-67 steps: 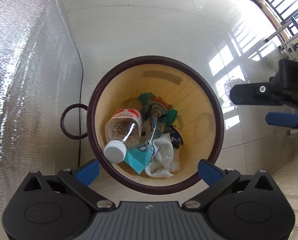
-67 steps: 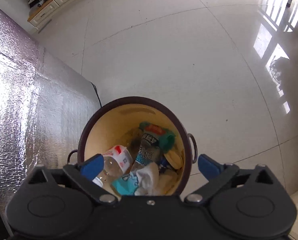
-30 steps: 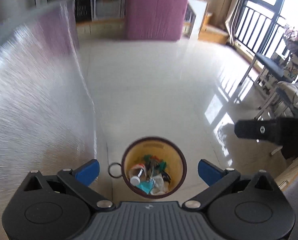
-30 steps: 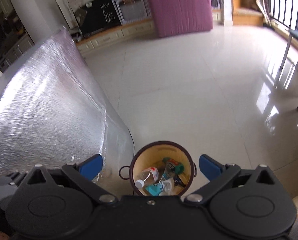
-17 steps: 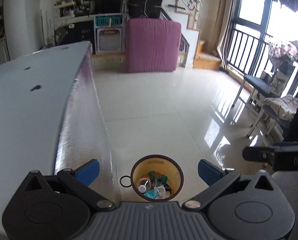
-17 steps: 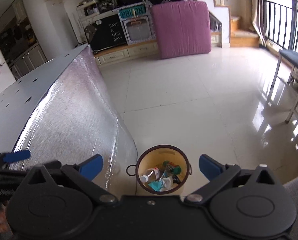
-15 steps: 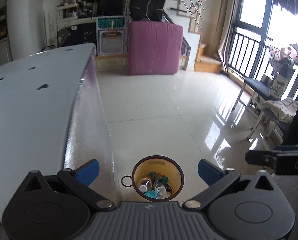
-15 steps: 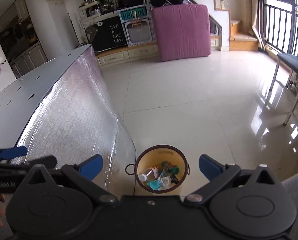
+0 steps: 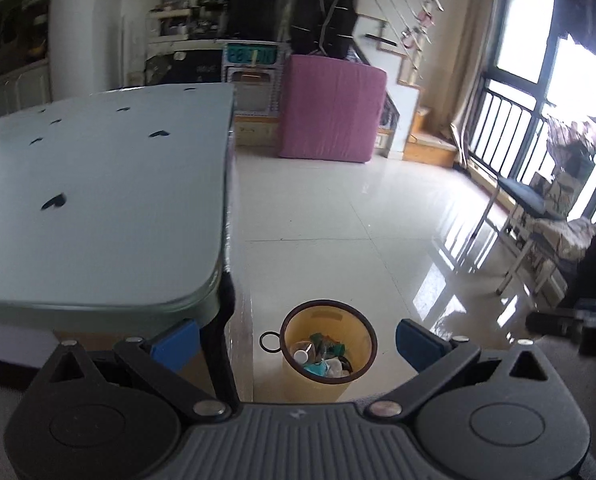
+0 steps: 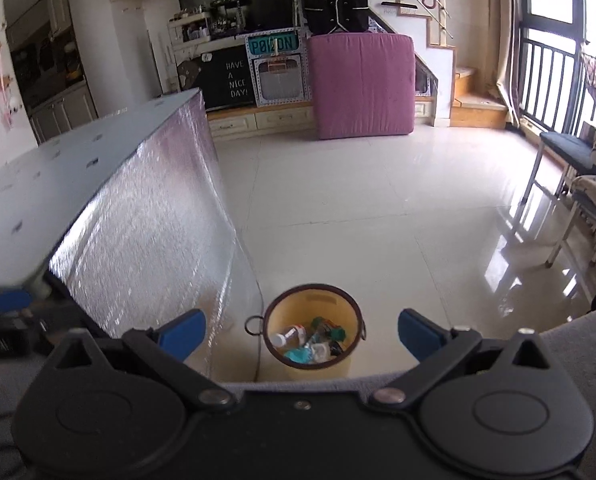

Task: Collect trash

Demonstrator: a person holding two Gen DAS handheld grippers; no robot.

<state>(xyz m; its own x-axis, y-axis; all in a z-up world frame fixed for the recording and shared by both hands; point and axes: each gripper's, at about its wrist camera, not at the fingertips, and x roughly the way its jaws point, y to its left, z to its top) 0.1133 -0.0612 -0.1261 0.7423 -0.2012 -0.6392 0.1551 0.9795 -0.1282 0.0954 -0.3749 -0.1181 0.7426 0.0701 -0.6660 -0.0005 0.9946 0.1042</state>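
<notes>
Both the left claw (image 9: 295,340) and the right claw (image 10: 300,332) gape apart, empty, above the yellow bin (image 10: 313,328) of trash beside the worktop (image 9: 97,208).

Glossy tiled floor (image 10: 338,200), perhaps sunlit

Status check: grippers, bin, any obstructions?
Left gripper open, empty. Right gripper open, empty. Trash bin on floor beside table, holding bottle and wrappers. Nothing in the way.
</notes>
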